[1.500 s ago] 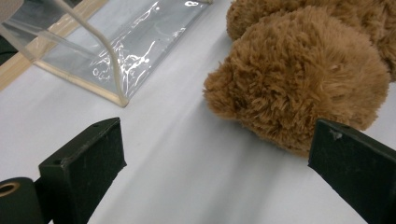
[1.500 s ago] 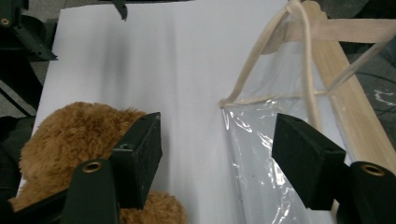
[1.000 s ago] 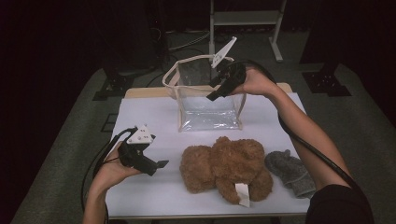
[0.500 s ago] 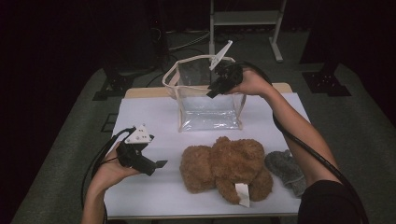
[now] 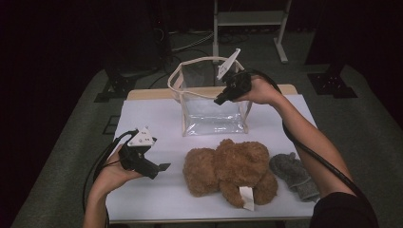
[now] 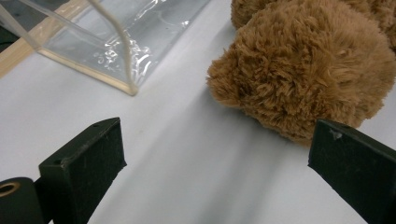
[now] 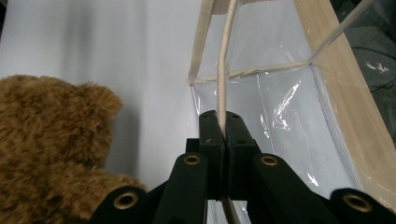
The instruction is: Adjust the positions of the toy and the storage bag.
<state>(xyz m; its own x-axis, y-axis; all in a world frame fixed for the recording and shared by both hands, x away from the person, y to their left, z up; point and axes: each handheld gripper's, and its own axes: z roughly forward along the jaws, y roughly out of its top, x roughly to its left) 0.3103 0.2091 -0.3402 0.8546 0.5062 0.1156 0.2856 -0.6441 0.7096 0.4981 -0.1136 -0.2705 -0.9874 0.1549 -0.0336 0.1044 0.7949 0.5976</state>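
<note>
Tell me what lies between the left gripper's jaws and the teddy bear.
Only bare white table: in the left gripper view, the left gripper stands open, with nothing between it and the teddy bear.

A white-topped table (image 5: 142, 118) is standing on grey floor (image 5: 71, 142); a pale metal rack (image 5: 249, 19) is sitting far behind, darkness surrounding it.

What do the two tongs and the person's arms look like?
Both the left tongs and the right tongs are black, each with a grey three-cornered plate on top and a black cable trailing back along the arm. The flat jaw pads are black, and brass-coloured rivets sit at their links. The forearms are bare; a dark sleeve covers the right upper arm.
</note>
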